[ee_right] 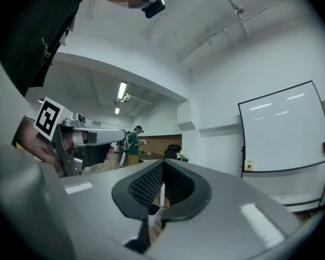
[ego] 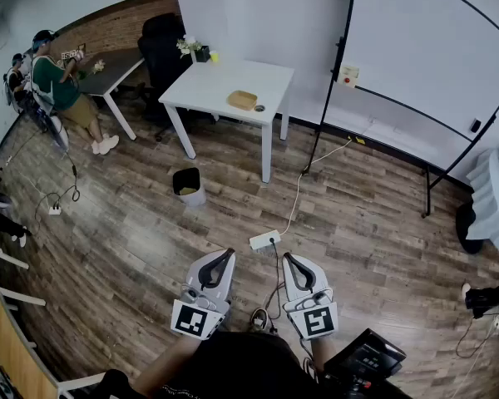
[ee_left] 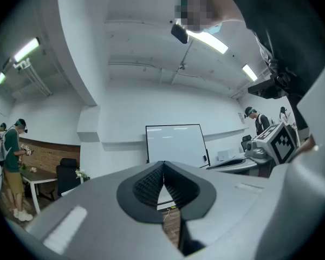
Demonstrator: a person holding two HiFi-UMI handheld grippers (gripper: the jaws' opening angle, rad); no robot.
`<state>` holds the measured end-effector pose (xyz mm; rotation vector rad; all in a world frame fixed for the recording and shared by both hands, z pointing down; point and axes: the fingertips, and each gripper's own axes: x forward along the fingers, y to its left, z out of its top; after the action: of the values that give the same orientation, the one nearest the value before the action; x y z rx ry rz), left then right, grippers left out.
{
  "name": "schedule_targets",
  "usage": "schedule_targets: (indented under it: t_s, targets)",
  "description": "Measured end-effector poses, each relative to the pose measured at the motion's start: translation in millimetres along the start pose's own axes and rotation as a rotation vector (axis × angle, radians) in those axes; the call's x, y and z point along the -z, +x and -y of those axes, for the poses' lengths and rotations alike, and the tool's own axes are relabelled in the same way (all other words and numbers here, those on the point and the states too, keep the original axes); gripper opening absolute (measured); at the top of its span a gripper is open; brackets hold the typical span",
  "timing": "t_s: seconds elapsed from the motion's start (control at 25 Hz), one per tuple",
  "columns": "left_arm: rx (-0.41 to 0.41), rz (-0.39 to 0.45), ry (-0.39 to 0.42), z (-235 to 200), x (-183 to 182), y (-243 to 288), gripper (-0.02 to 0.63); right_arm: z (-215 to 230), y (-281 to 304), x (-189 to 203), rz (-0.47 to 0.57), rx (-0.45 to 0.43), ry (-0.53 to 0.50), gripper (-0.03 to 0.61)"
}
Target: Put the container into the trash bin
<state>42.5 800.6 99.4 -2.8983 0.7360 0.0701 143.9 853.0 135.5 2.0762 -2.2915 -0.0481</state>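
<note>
both the left gripper [ego: 225, 260] and right gripper [ego: 289, 263] have fingers [ee_left: 149, 186] pressed together, empty. the tan container [ego: 242, 100] lies on the white worktop [ego: 216, 81] at twelve o'clock, trash bin [ego: 187, 185] at eleven; it looks light and stiff, so pinch its rim.

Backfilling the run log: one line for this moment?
task: not begun | left gripper: shut, empty | right gripper: shut, empty | container: on white table | trash bin: on floor near table

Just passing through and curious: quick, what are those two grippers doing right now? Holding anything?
Left gripper: closed, holding nothing.
Right gripper: closed, holding nothing.
</note>
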Motion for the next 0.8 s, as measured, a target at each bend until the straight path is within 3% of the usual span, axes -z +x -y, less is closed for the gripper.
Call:
schedule_targets:
  t_s: [0.44, 0.8]
  targets:
    - [-0.006, 0.019, -0.033, -64, 16, 2, 0.003, -32, 67, -14, 0.008, -0.04, -0.076, 0.037]
    - [0.027, 0.03, -0.083, -144, 30, 6, 0.003, -57, 151, -29, -0.017, -0.011, -0.137, 0.037]
